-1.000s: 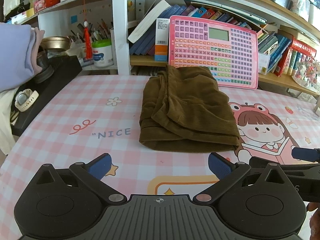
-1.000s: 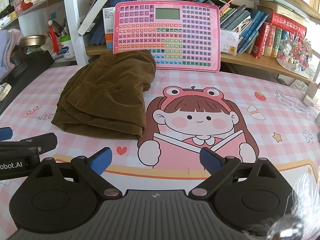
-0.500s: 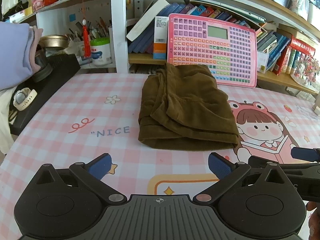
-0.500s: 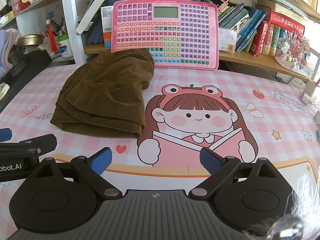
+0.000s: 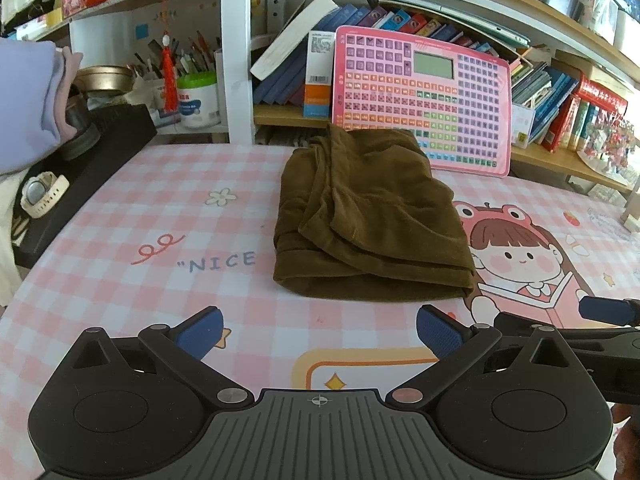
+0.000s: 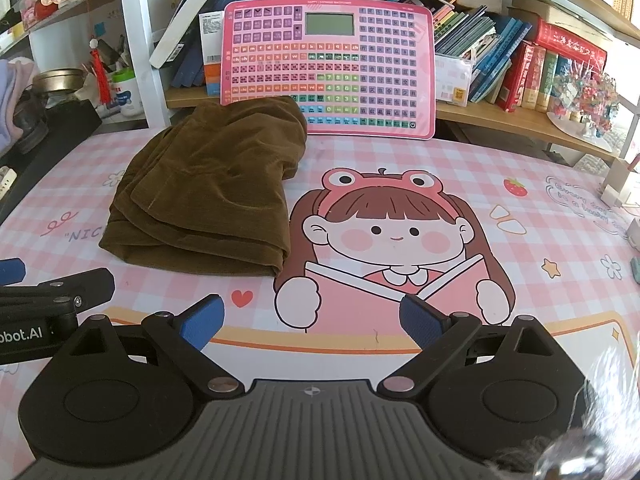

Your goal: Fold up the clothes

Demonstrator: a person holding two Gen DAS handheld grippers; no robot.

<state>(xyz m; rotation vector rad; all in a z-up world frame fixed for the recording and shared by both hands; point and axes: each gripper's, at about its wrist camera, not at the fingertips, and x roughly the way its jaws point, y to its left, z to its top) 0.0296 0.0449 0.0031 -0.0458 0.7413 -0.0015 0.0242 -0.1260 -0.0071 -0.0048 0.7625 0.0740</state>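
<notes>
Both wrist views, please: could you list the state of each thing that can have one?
Brown garment: folded into a layered bundle, lying flat on the table, untouched.
Left gripper: open, empty, short of the garment.
Right gripper: open, empty, above the mat's cartoon girl.
Pink keyboard toy: upright, leaning on the shelf, screen blank.
White book: tilted against the blue books.

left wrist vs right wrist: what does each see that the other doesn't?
Only the left wrist view shows the white watch on the black case at the table's left edge, and the whole word NICE.

Only the right wrist view shows the strawberry print, the red books and the full cartoon girl.

Both show the folded brown garment lying untouched, the pink keyboard toy leaning behind it, and each open hand-held gripper holding nothing.
</notes>
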